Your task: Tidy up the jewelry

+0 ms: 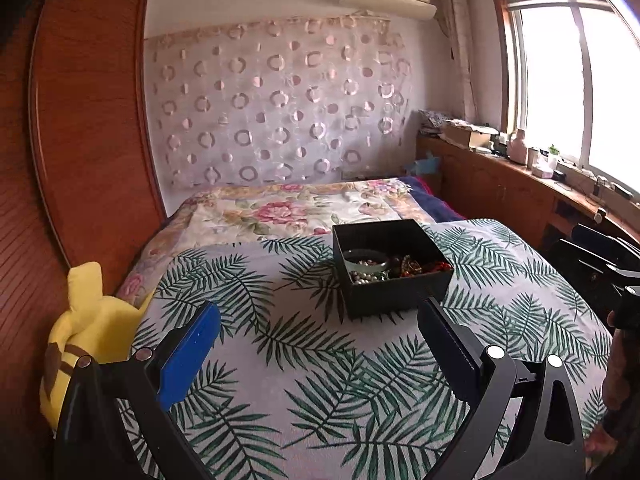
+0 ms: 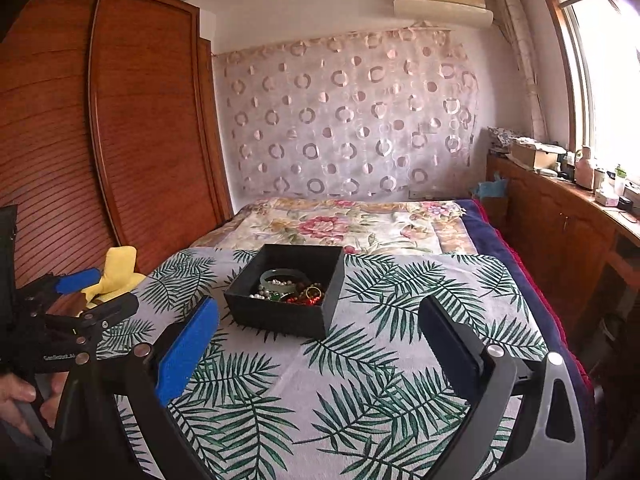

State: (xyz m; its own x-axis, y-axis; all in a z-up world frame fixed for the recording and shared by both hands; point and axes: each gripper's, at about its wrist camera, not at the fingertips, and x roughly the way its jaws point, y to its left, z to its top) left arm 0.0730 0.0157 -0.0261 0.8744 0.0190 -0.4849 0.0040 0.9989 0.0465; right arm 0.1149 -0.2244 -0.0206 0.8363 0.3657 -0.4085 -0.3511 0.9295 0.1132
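Note:
A black open box (image 1: 394,294) sits on the palm-leaf cloth (image 1: 304,360). It holds a pale green bangle (image 1: 366,261), pearl beads and red beads (image 1: 434,267). My left gripper (image 1: 320,320) is open and empty, just short of the box. In the right wrist view the same box (image 2: 280,320) holds the bangle (image 2: 282,277), beads and a gold ring (image 2: 314,292). My right gripper (image 2: 320,316) is open and empty, near the box's front. The left gripper (image 2: 86,292) shows at the left edge of the right wrist view.
A yellow plush toy (image 1: 86,336) lies at the cloth's left edge, against the wooden wardrobe (image 1: 88,120). A floral bedspread (image 1: 288,210) lies beyond the box. A wooden counter (image 1: 520,176) with clutter runs under the window at right.

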